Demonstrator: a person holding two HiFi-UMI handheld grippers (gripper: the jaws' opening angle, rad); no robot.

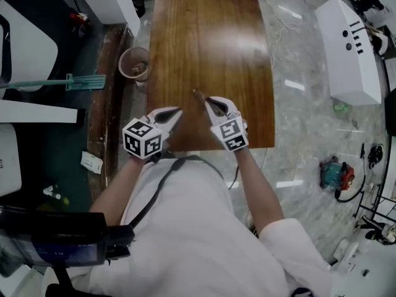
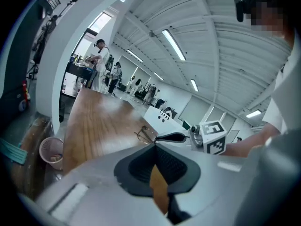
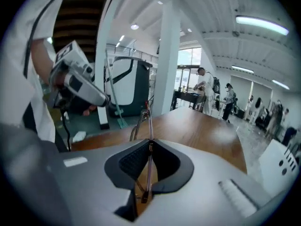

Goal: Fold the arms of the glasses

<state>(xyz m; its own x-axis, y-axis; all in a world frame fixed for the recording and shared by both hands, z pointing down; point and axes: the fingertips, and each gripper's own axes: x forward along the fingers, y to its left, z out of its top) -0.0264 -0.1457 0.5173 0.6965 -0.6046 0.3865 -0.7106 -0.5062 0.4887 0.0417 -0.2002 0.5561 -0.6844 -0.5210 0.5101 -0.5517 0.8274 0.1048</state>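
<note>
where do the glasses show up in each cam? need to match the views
Head view: glasses just above centre, at the right claw's tip.
Left gripper view: glasses at centre, just left of the right claw's tip.
Right gripper view: glasses at centre, one arm clamped between that claw's pads.
Shared landmark: the wooden table.

We're in a big open lab hall: ceiling strip lights (image 2: 173, 44), a white machine housing (image 1: 349, 48) on the marble floor (image 1: 297, 122), a power tool (image 1: 336, 173) lying about (people (image 2: 101, 62) standing far behind), one wooden desk (image 1: 210, 48).
</note>
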